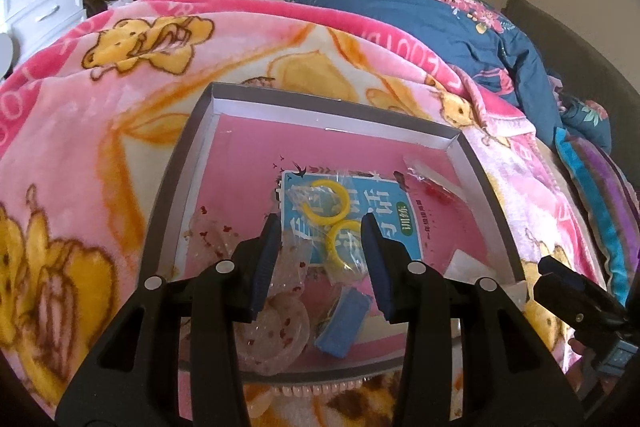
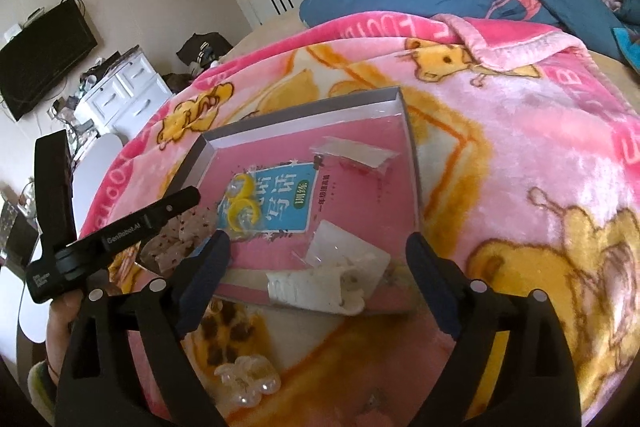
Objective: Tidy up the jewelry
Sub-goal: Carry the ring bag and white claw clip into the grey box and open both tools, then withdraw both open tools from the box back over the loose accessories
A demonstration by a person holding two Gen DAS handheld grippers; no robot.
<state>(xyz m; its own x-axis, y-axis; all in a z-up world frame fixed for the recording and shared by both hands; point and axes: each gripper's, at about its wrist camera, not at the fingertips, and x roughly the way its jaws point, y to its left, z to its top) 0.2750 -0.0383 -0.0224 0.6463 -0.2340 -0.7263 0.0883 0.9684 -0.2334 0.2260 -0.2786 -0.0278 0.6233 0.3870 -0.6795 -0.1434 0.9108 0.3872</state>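
Setting: I work over a shallow box [image 1: 472, 163] laid flat on a pink cartoon blanket [image 1: 100, 131] on a bed; the soft bedding gives no firm surface, so the box serves as my sorting tray.

Left gripper [image 1: 326, 227]: I hold it over the near half of the box with its jaws parted to a middling gap and nothing between them. A bagged pair of yellow hoops [image 1: 326, 205] lies in line with the gap, on a blue-covered booklet [image 1: 368, 211] that lines the box floor.

Right gripper [image 2: 318, 247]: I hold it low at the box's near edge, jaws spread wide and empty, roughly framing a white plastic packet [image 2: 340, 263] that lies across that edge.

Already in the box: a clear packet with a red piece [image 1: 434, 189] in the far right corner, speckled clear bags [image 1: 276, 323] along the left side, a blue block [image 1: 344, 323] near the front wall. I judge these were grouped there to keep loose packets from sliding off the blanket.

Not yet in: a clear flower-shaped clip [image 2: 246, 379] on the blanket below my right gripper, and a pink bead strand [image 1: 320, 389] just outside the front wall.

Stage: by my reading, partway through; the outliers probably come next.

Risk: the slick bags may slip from the pads.
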